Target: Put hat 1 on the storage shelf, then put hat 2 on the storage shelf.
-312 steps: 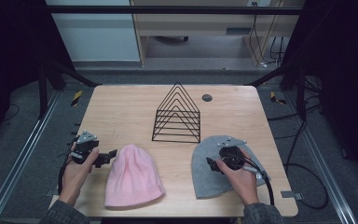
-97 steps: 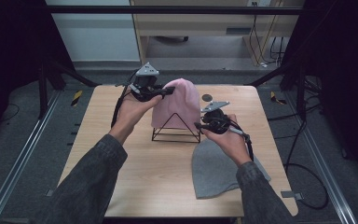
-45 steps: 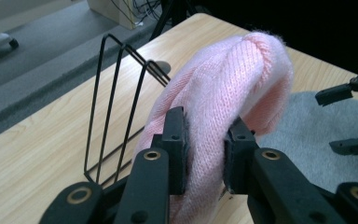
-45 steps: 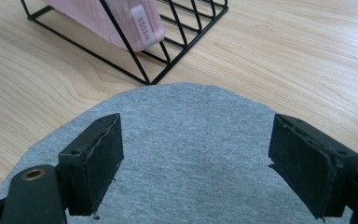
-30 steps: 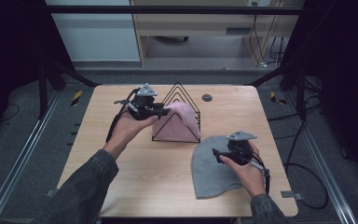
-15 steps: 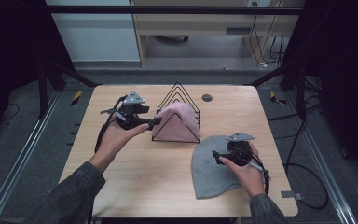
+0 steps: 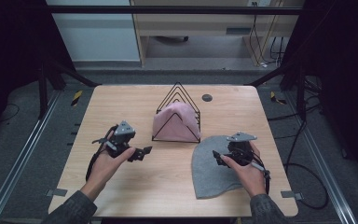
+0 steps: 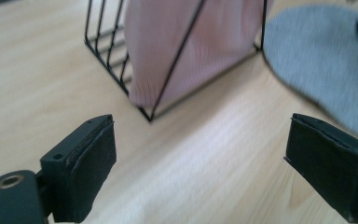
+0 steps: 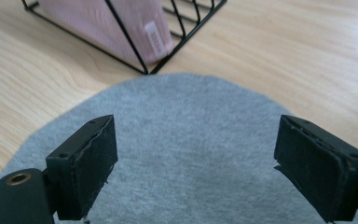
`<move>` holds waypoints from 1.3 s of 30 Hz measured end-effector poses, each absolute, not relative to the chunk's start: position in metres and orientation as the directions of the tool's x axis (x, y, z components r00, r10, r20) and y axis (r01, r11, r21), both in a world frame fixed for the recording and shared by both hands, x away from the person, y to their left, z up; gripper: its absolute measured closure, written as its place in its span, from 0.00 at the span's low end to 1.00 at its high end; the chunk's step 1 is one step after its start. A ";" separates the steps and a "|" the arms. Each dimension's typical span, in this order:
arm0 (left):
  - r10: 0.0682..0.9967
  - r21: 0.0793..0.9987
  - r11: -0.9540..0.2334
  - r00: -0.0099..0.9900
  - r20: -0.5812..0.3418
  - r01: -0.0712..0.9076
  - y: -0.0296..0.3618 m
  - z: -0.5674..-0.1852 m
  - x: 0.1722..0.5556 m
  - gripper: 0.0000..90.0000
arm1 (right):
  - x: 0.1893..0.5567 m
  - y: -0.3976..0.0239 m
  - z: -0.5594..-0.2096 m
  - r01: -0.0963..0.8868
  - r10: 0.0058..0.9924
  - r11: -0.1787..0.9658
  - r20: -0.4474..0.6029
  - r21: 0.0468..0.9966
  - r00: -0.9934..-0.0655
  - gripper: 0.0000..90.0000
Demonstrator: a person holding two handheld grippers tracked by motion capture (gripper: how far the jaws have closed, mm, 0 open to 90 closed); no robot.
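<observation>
The soft pink knitted hat [image 7: 175, 122] is placed inside the black wire rack [image 7: 177, 114]. The left gripper [image 7: 142, 153], jaws just opened, is empty. The right gripper [image 7: 218, 157] is held open over the flat grey hat [image 7: 209, 172], probably to be grasped next.

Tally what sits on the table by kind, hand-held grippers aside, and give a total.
Beanies: 2, pink beanie in the rack, grey beanie flat on the table
Wire rack: 1
Small dark round thing near the far edge: 1
Total: 4
</observation>
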State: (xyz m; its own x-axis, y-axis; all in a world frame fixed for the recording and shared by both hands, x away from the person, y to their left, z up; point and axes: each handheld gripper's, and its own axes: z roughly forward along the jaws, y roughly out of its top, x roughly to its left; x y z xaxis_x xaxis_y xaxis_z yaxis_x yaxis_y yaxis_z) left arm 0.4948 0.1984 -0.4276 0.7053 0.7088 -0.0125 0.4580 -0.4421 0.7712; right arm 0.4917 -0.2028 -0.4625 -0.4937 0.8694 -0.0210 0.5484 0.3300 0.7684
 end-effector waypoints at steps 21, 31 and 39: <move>0.728 0.683 -0.527 0.684 0.055 0.506 0.225 -0.461 0.456 0.09 | 0.569 -0.268 -0.449 0.724 0.909 0.294 0.050 0.624 -0.413 0.54; 0.736 0.684 -0.521 0.675 0.056 0.511 0.227 -0.461 0.459 0.10 | 0.584 -0.254 -0.476 0.759 0.900 0.315 0.074 0.569 -0.429 0.58; 0.729 0.678 -0.532 0.681 0.064 0.506 0.226 -0.462 0.459 0.10 | 0.582 -0.248 -0.480 0.771 0.891 0.337 0.082 0.540 -0.447 0.67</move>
State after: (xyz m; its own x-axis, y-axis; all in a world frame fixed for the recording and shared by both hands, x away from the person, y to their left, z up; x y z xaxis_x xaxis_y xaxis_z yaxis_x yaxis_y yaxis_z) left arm 0.4588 0.2255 -0.4618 0.6812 0.7293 0.0639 0.5064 -0.5325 0.6782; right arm 0.5822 -0.2479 -0.4802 -0.4466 0.8910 0.0818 0.7710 0.3369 0.5404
